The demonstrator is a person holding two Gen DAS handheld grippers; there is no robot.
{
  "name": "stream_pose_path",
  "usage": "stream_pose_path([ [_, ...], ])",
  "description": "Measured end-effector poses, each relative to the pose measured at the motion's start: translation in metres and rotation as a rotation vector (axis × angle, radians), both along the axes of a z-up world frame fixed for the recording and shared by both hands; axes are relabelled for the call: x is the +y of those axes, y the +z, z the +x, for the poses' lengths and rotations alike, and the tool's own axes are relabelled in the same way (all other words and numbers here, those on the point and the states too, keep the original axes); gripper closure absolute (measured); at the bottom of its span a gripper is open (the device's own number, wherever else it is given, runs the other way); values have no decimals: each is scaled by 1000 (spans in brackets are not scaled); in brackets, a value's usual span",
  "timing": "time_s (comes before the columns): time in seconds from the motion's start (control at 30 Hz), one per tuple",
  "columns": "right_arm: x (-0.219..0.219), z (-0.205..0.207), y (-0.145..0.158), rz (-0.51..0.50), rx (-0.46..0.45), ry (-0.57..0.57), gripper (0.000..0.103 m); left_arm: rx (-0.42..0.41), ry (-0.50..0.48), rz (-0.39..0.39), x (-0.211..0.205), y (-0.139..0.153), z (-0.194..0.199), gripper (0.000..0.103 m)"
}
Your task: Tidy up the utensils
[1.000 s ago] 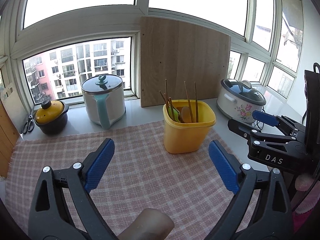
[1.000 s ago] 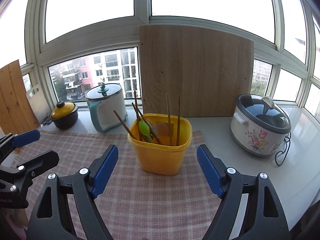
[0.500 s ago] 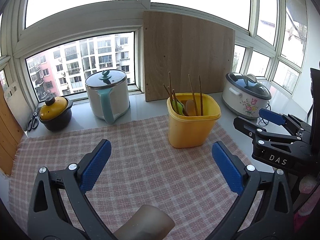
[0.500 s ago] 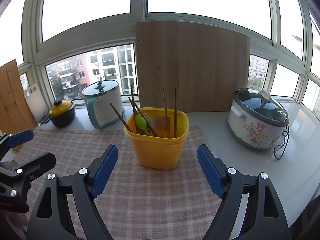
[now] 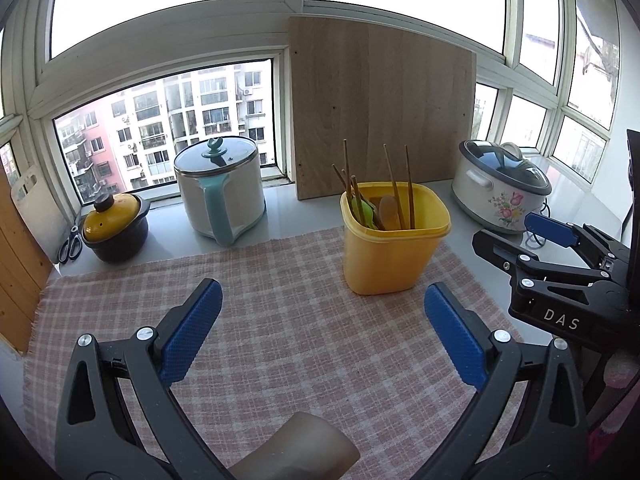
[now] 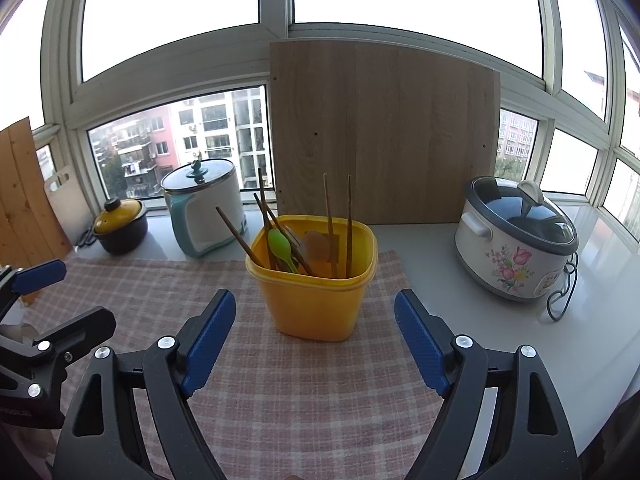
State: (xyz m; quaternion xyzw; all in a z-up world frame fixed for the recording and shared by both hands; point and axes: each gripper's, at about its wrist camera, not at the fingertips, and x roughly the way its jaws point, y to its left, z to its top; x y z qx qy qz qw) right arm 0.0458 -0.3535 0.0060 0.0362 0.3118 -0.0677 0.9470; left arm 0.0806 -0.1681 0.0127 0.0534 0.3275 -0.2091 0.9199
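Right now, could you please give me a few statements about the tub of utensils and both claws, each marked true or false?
1. The yellow tub stands on the checked cloth. True.
2. The tub holds only chopsticks. False: a green spoon and a wooden spoon are in it too.
3. The right claw is shut on a chopstick. False: it is open, holding nothing.
4. The left claw is open. True.
5. The flowered cooker sits on the cloth. False: it sits on the bare counter beside it.
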Motion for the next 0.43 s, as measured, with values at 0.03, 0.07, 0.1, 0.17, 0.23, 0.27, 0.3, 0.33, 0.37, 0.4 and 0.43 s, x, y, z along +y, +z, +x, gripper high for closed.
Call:
stream_pose_path([
  [0.03, 0, 1, -1, 1, 1, 0, 21, -1, 3, 2, 0, 0, 1, 0],
  [0.07, -1, 1, -1, 2, 3, -1, 21, -2, 7, 3, 1, 0, 1, 0],
  [0.1, -1, 2, -1, 3, 4, 0, 21, -4, 11, 5, 1, -1, 2, 0],
  [0.17, -1, 3, -2, 4, 8, -1, 21, -6, 17, 11, 1, -2, 4, 0],
  [0.23, 0, 5, -3, 3, 11, -1, 21, -11, 23, 15, 1, -3, 6, 0],
  [0.27, -1, 6, -4, 3, 13, -2, 21, -17, 23, 16, 2, -3, 7, 0],
  [0.3, -1, 7, -5, 4, 15, -2, 21, -18, 23, 17, 2, -4, 7, 0],
  [0.33, -1, 8, -5, 6, 17, -4, 21, -16, 24, 17, 2, -4, 8, 0],
  [0.37, -2, 9, -6, 8, 20, -5, 21, -14, 25, 16, 2, -4, 8, 0],
  [0.4, -2, 10, -7, 9, 23, -6, 21, -13, 25, 15, 2, -5, 9, 0],
  [0.43, -3, 11, -9, 9, 25, -6, 21, -13, 26, 17, 2, -5, 10, 0],
])
